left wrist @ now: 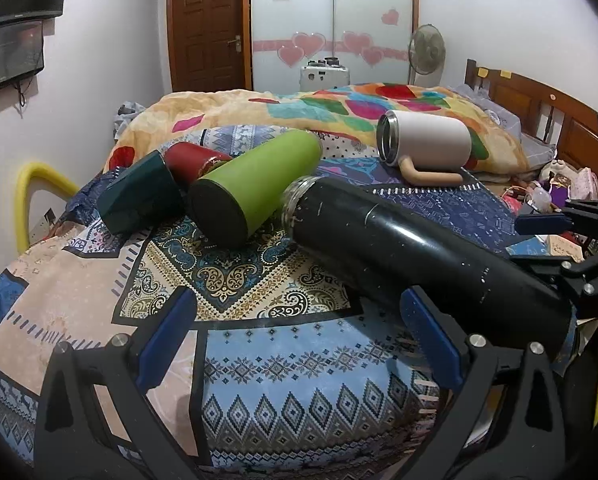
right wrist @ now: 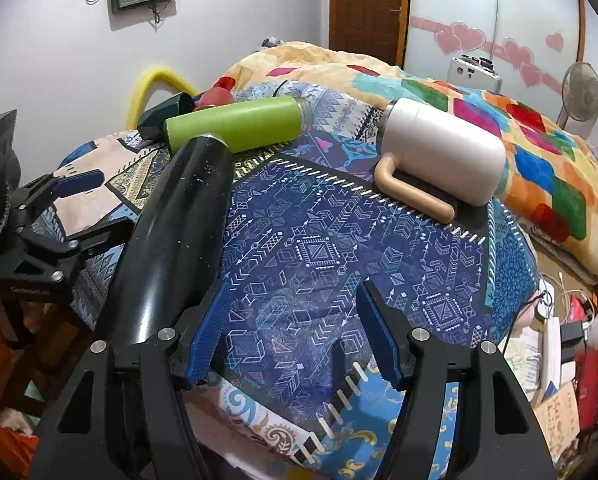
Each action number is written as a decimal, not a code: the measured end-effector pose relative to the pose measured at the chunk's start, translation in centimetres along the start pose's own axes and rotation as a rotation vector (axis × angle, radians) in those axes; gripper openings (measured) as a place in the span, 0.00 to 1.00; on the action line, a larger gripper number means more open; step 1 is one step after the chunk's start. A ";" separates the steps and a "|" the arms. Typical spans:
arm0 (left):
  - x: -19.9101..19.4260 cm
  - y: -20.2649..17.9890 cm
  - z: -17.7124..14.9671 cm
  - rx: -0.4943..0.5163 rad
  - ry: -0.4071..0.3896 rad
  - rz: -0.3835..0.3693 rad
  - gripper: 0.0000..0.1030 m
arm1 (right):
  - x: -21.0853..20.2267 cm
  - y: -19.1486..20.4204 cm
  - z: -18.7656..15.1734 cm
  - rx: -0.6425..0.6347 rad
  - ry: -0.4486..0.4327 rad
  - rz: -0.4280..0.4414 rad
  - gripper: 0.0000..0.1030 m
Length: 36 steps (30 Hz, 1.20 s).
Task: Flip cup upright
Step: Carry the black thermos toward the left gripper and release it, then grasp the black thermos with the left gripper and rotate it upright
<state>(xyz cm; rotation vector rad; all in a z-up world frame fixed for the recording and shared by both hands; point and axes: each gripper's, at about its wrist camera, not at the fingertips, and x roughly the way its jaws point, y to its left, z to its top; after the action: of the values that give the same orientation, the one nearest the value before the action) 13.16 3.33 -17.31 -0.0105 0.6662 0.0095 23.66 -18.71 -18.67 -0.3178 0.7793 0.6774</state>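
Observation:
Several cups lie on their sides on a patterned cloth. A long black flask (left wrist: pixel 411 252) lies nearest, mouth pointing away; it also shows in the right wrist view (right wrist: pixel 179 224). A green tumbler (left wrist: pixel 255 184) (right wrist: pixel 235 124), a red cup (left wrist: pixel 195 160), a dark green cup (left wrist: pixel 139 196) and a white mug with a tan handle (left wrist: pixel 427 140) (right wrist: pixel 443 152) lie beyond. My left gripper (left wrist: pixel 299 336) is open and empty, just left of the black flask. My right gripper (right wrist: pixel 295 332) is open and empty, just right of the flask.
A colourful quilt (left wrist: pixel 339 108) is heaped behind the cups. A wooden headboard (left wrist: pixel 539 108) and clutter are at the right. A yellow padded rail (left wrist: pixel 31 196) stands at the left. The right gripper's body (left wrist: pixel 579 248) shows at the right edge.

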 end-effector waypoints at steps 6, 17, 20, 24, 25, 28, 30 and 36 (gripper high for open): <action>0.8 0.4 0.6 0.017 0.022 0.011 1.00 | -0.3 1.5 -0.7 -0.027 -0.011 0.030 0.60; 1.1 2.4 2.2 0.008 0.071 -0.025 1.00 | 0.0 3.7 -1.8 0.034 -0.079 0.072 0.60; 0.7 2.3 2.3 0.021 0.076 -0.016 1.00 | 0.2 3.9 -1.5 0.031 -0.084 0.074 0.60; -0.5 1.6 3.2 0.039 0.053 -0.017 1.00 | -0.3 2.7 -0.6 0.046 -0.108 0.021 0.60; -0.7 1.3 3.6 0.044 0.051 -0.026 1.00 | -0.6 2.4 -0.5 0.055 -0.122 0.005 0.60; -0.3 0.2 4.6 0.063 0.072 -0.050 1.00 | -1.8 1.3 0.4 0.091 -0.181 -0.032 0.70; 0.8 -0.7 5.4 0.081 0.117 -0.082 1.00 | -2.8 0.8 0.9 0.109 -0.226 -0.054 0.75; 4.5 -2.1 6.2 0.112 0.294 -0.159 0.79 | -3.9 0.5 1.9 0.106 -0.292 -0.075 0.78</action>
<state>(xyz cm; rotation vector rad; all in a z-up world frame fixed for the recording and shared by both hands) 20.59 1.31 -15.18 0.0440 0.9573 -0.1851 22.30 -19.10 -14.53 -0.1461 0.5192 0.5936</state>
